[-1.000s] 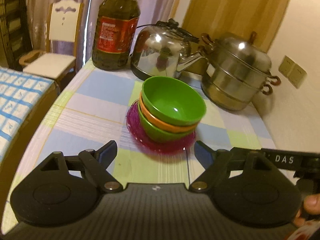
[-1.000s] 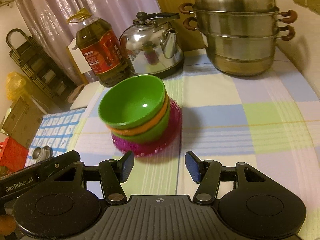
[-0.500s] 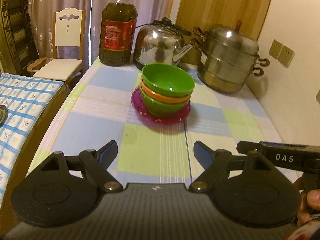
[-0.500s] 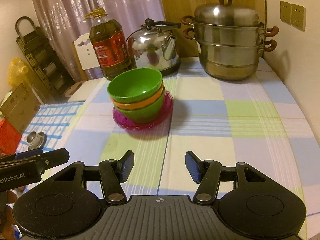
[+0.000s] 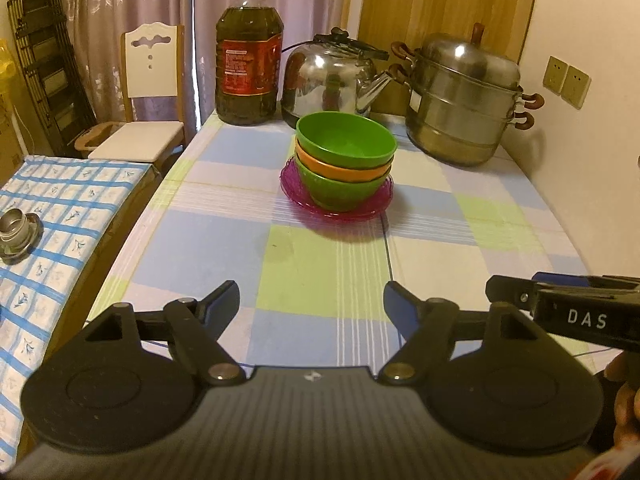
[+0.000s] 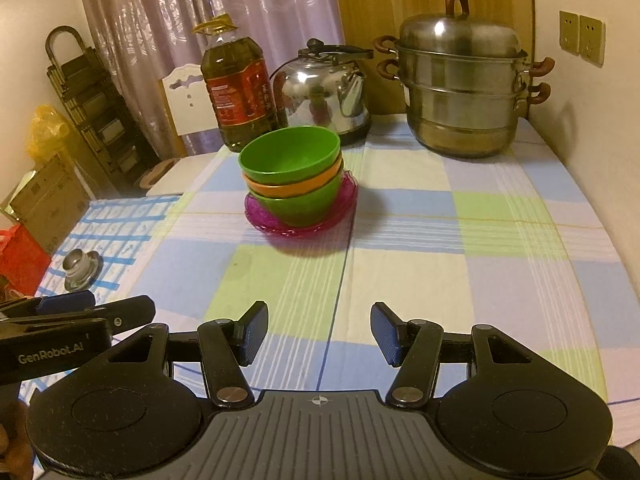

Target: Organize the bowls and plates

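The counter (image 5: 492,240), spread with a checked cloth, is stretching out ahead of both tongs. At its far end, well beyond the tongs, a stacked steel steamer pot (image 5: 464,100) is standing to the right, a steel kettle (image 5: 332,76) in the middle and a big oil bottle (image 5: 248,64) to the left. Nearer, though well apart from both tongs, three nested bowls (image 6: 292,176), green over orange over green, are sitting on a magenta plate (image 6: 344,208). The left tongs (image 5: 312,300) are hanging wide open, holding nothing. The right tongs (image 6: 319,332) are gaping wide too, gripping nothing.
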Action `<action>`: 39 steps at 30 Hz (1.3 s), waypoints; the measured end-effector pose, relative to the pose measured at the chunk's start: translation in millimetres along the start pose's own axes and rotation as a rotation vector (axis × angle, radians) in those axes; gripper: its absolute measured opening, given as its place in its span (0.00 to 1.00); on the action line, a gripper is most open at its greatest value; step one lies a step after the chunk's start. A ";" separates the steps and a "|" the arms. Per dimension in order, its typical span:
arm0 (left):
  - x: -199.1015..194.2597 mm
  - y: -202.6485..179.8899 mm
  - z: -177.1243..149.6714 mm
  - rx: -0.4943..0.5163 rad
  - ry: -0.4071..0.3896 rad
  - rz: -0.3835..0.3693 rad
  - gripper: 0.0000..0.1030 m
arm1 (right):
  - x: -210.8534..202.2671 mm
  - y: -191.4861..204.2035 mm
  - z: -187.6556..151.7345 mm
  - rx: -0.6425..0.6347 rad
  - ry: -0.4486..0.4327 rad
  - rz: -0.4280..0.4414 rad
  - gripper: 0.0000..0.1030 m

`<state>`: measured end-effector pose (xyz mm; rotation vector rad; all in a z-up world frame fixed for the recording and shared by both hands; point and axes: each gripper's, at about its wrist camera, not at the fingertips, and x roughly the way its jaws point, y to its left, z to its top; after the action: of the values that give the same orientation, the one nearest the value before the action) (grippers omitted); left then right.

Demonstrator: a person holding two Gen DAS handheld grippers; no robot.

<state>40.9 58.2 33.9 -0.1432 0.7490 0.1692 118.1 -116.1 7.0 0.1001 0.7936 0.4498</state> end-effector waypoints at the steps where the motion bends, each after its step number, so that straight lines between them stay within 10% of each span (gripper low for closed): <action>1: -1.2 -1.1 -1.2 0.004 -0.003 -0.002 0.75 | -1.3 0.4 -0.9 0.000 0.000 0.001 0.55; 39: -2.9 -11.1 -9.5 0.021 0.016 -0.010 0.76 | -10.5 3.2 -4.7 -0.023 -0.006 -0.019 0.55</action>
<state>34.8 45.3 29.7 -0.1286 0.7653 0.1509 107.1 -118.0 11.5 0.0724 0.7823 0.4407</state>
